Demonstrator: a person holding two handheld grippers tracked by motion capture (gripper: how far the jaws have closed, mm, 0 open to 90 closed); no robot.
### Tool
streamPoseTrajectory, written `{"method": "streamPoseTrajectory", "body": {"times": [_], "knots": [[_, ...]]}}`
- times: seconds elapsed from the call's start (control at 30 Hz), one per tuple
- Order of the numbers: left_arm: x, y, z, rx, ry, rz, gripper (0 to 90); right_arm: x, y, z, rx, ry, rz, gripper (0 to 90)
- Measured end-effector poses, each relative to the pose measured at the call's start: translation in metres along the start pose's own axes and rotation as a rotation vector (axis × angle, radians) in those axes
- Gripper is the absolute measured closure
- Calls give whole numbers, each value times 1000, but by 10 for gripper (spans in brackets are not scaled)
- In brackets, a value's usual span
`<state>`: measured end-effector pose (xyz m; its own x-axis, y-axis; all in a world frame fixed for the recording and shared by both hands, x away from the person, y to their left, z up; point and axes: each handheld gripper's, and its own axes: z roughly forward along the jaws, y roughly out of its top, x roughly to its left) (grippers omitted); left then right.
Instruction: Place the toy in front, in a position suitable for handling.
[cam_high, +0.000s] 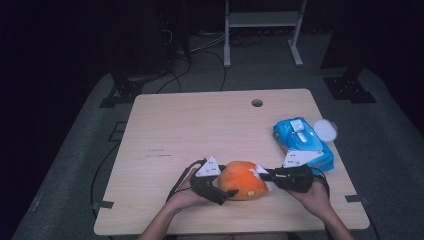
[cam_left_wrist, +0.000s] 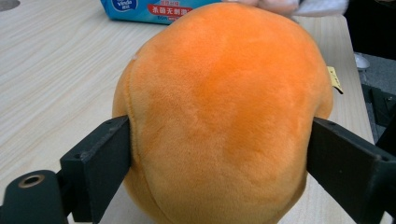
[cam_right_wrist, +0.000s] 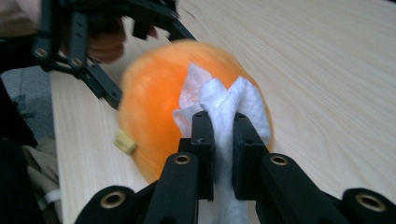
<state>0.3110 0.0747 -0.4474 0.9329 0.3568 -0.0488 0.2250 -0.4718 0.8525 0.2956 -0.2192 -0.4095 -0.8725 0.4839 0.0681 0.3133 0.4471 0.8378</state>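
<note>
Wooden table (cam_high: 200, 125), orange plush (cam_high: 241, 180), clamped wipe (cam_right_wrist: 223, 105)

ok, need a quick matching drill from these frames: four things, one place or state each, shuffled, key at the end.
1. round orange plush toy
2. white crumpled wipe
3. blue plastic pack of wipes
4. small round white lid

a. pinched in the right tool
b. lies beside the pack at the table's right edge
c. between the left tool's jaws
d. flat on the table, right of the toy

Pairs: 1-c, 2-a, 3-d, 4-b
</note>
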Motion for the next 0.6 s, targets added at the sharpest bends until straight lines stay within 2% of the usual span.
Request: {"method": "streamPoseTrajectory", "body": {"times": [0.03,0.1,0.17,0.2,0.27,0.33,0.4,0.47,0.57,0.6], "knots": [[2,0,-1,1,-6,-13,89,3,3,2,-5,10,-5,808],[7,0,-5,-20,-29,-65,85,5,5,4,4,12,-29,808],[10,-1,-4,-41,-46,-100,85,3,4,4,10,16,-18,809],[9,-1,-3,-42,-46,-104,85,2,4,3,8,20,-8,808],[5,1,0,-36,-42,-78,89,4,6,2,-6,32,-4,808],[-2,4,3,-19,-37,-18,102,10,10,5,-29,78,-6,807],[-6,6,3,-4,-30,14,101,17,16,10,-20,76,-51,807],[-3,3,1,1,-33,18,102,18,19,12,-7,55,-73,808],[0,0,-2,-9,-43,0,103,12,18,10,-15,34,-57,808],[3,0,-5,-8,-49,-25,102,1,11,5,-11,2,-15,807]]}}
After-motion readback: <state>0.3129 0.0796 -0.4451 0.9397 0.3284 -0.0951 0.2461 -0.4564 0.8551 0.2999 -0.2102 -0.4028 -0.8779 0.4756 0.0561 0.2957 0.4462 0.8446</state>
